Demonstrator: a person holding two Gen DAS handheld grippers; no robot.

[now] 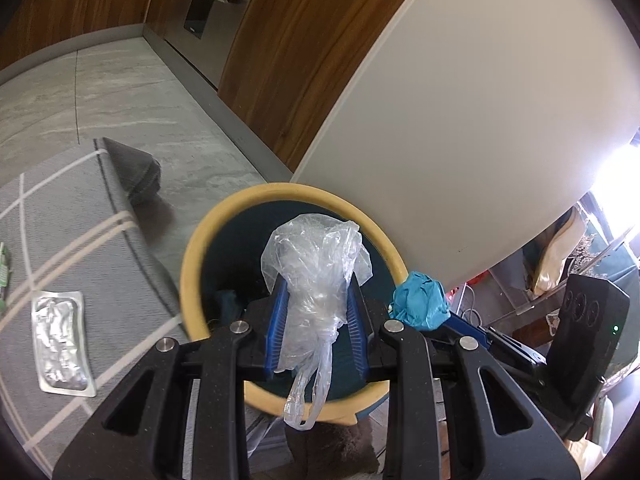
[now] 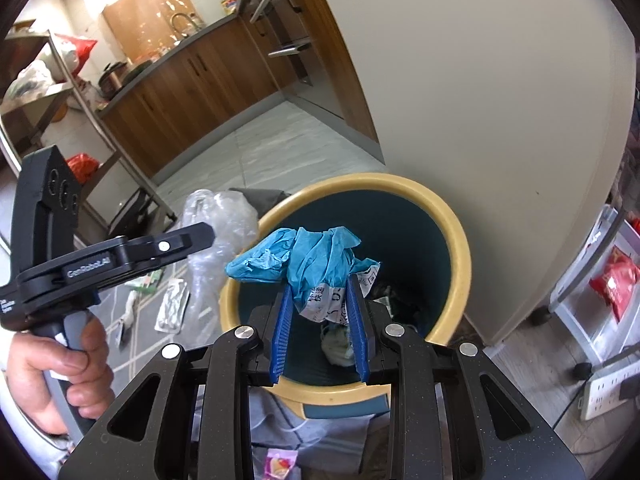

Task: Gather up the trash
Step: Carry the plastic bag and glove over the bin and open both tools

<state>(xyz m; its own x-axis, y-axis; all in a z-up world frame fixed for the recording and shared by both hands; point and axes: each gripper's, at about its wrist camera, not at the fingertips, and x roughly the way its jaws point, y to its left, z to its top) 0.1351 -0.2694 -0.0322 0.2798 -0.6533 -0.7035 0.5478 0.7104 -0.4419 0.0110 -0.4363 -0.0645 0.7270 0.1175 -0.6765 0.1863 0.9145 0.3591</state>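
Left gripper [image 1: 316, 316] pinches my clear plastic bag [image 1: 316, 276] right over the yellow-rimmed bin [image 1: 192, 264]. My right gripper [image 2: 320, 312] clamps the blue glove [image 2: 304, 256] and a printed paper scrap [image 2: 326, 300] above the same bin, trash already inside. Foil blister pack [image 1: 62, 340] lies on the grey rug [image 1: 120, 264].
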